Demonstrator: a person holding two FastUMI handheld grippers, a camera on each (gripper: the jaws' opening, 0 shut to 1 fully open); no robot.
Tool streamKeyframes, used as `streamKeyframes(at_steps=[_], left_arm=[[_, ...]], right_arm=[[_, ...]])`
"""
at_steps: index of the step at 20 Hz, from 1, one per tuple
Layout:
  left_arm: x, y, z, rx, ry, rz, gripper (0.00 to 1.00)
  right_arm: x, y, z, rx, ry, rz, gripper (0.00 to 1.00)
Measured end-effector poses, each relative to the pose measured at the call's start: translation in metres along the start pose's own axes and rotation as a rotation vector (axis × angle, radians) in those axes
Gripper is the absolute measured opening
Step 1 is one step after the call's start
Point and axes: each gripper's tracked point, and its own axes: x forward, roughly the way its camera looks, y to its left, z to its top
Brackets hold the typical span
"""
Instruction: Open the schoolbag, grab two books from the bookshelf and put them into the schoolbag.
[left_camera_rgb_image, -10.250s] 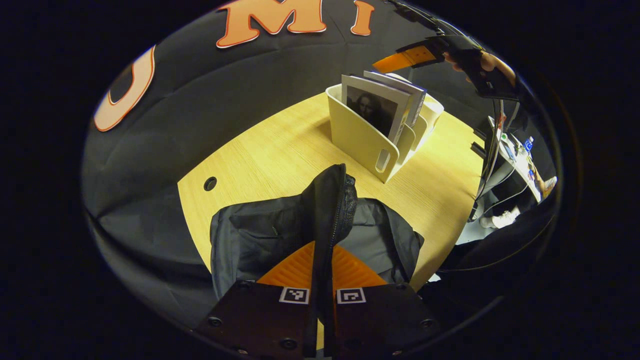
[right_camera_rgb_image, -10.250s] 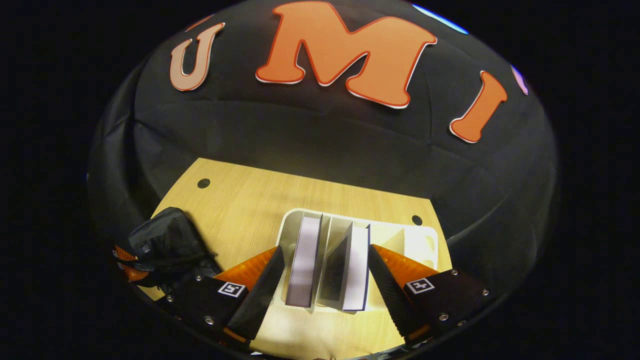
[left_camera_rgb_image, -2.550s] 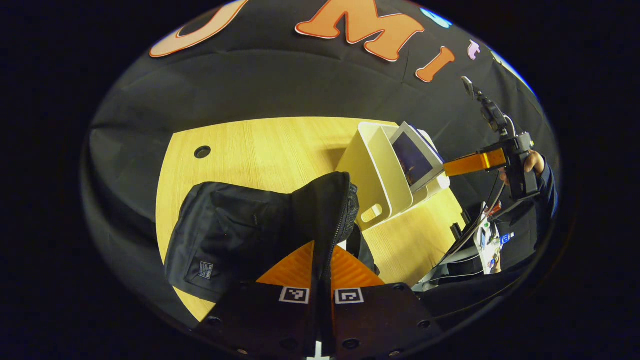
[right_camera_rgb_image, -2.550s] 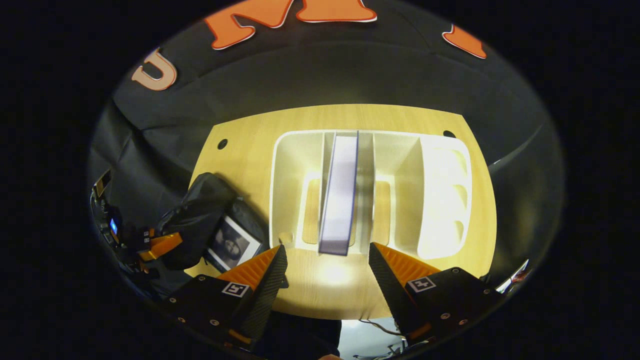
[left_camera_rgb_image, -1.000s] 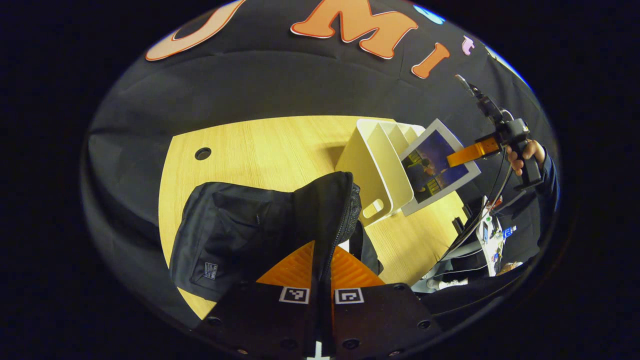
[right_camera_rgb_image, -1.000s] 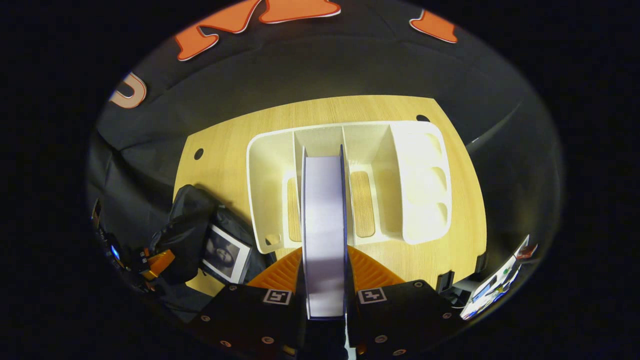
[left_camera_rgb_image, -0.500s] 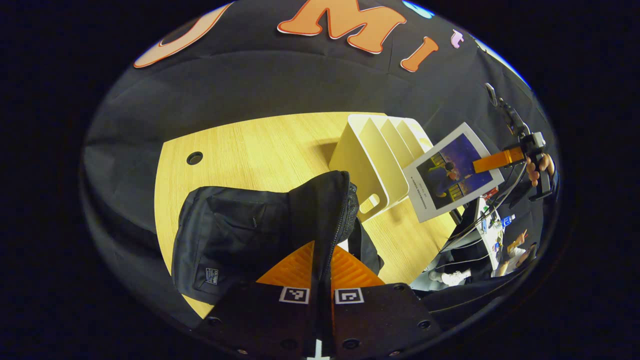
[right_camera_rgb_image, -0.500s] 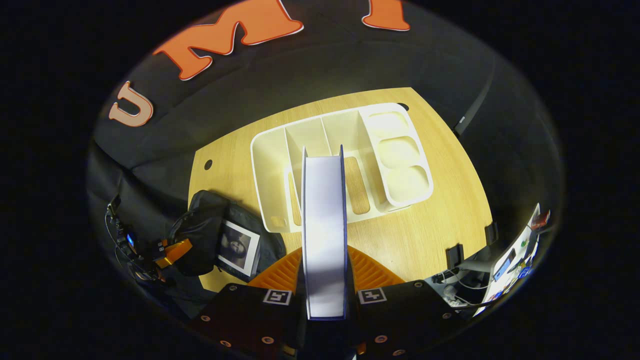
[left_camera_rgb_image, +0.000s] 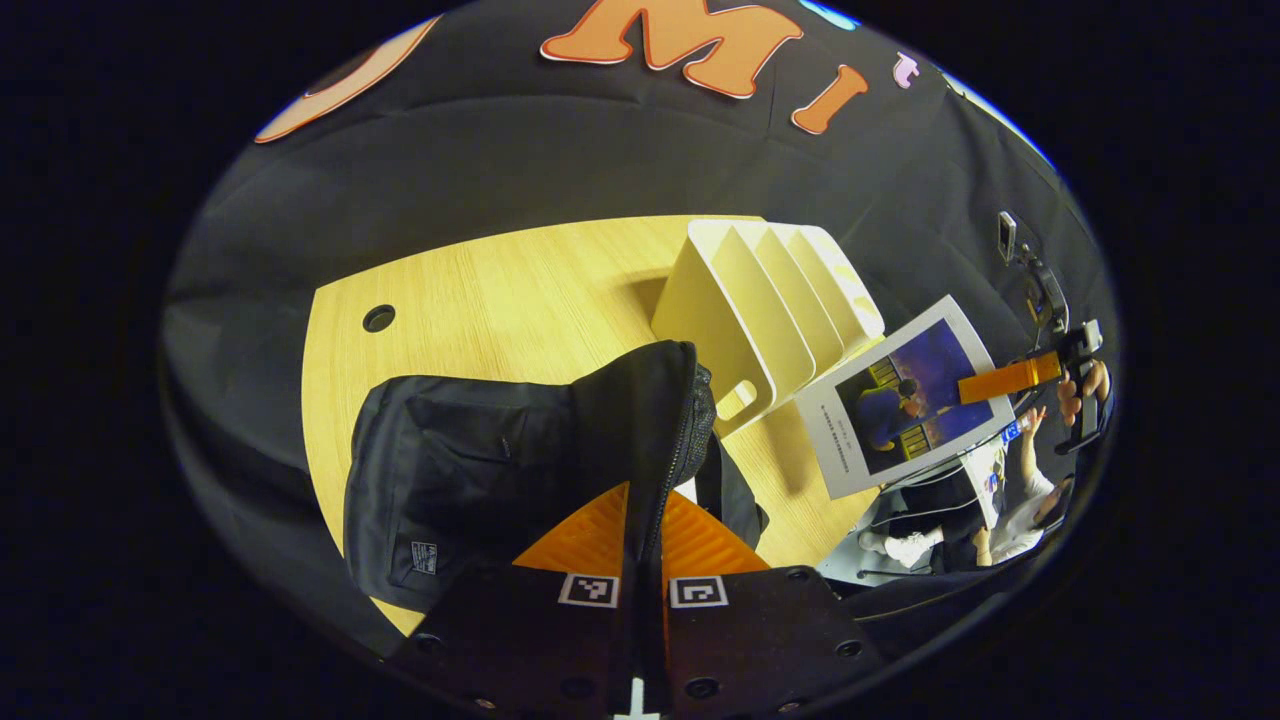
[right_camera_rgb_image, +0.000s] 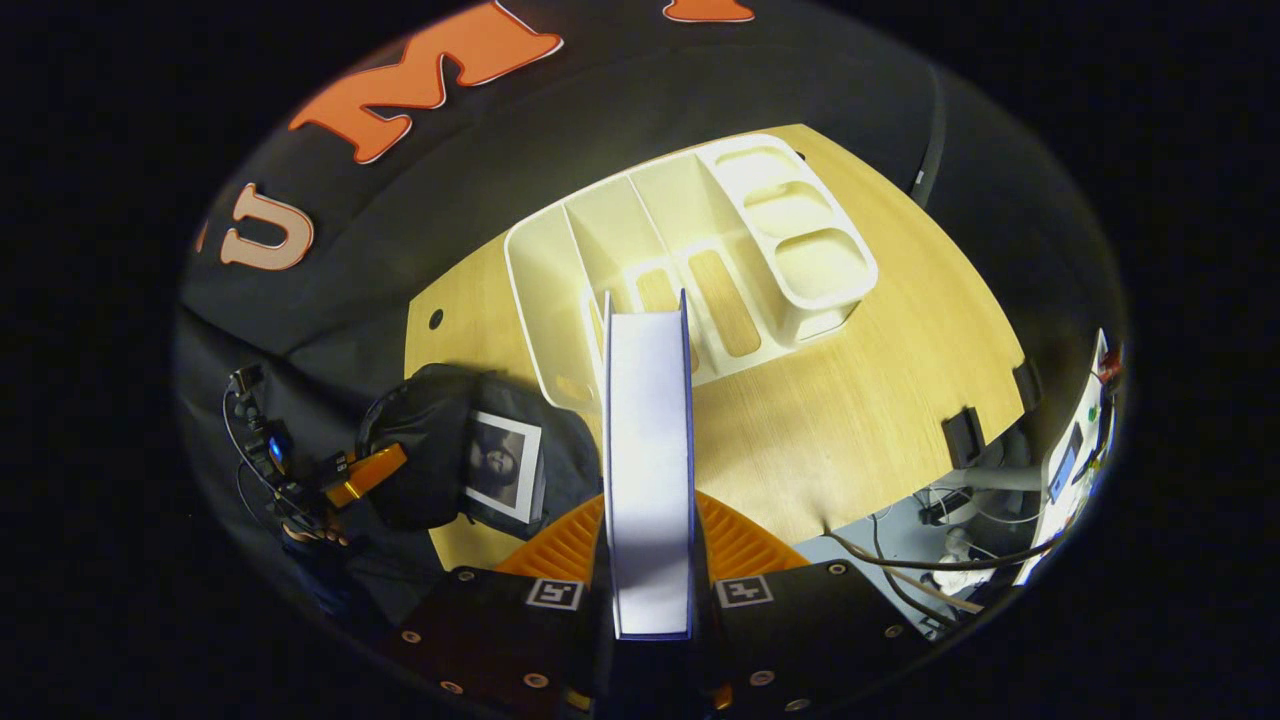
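Observation:
My left gripper (left_camera_rgb_image: 645, 540) is shut on the raised flap of the black schoolbag (left_camera_rgb_image: 480, 470), holding it open on the wooden table (left_camera_rgb_image: 500, 300). In the right gripper view the schoolbag (right_camera_rgb_image: 420, 470) lies at the left with a grey-portrait book (right_camera_rgb_image: 503, 465) lying in its mouth, and the left gripper (right_camera_rgb_image: 365, 475) holds the flap there. My right gripper (right_camera_rgb_image: 648, 560) is shut on a second book (right_camera_rgb_image: 648, 470), seen edge-on, in the air over the table's near edge. In the left gripper view that book (left_camera_rgb_image: 905, 405) shows a dark blue cover, held by the right gripper (left_camera_rgb_image: 1005, 380) beside the cream bookshelf (left_camera_rgb_image: 760, 310).
The cream bookshelf (right_camera_rgb_image: 680, 260) stands in the middle of the table with its slots empty. Two cable holes (left_camera_rgb_image: 379, 318) (right_camera_rgb_image: 435, 319) mark the tabletop. Beyond the table's right edge are cables and clutter on the floor (right_camera_rgb_image: 960, 550), and a hand (left_camera_rgb_image: 1085, 390) grips the right gripper's handle.
The right gripper has carried the blue-covered book farther from the bookshelf, down and toward the table's near edge. The left gripper still holds the schoolbag flap up.

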Motion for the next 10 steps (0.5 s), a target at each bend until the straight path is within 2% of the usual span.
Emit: streamKeyframes(at_steps=[6, 8, 10], left_arm=[[0.001, 0.003, -0.001, 0.033, 0.010, -0.009, 0.05], [0.000, 0.004, 0.000, 0.041, 0.008, -0.011, 0.05], [0.000, 0.003, 0.002, 0.044, 0.008, -0.014, 0.05]], right_arm=[[-0.001, 0.013, -0.029, 0.081, -0.016, 0.092, 0.33], [0.001, 0.019, -0.040, 0.072, -0.022, 0.112, 0.33], [-0.001, 0.039, -0.048, 0.079, -0.031, 0.174, 0.32]])
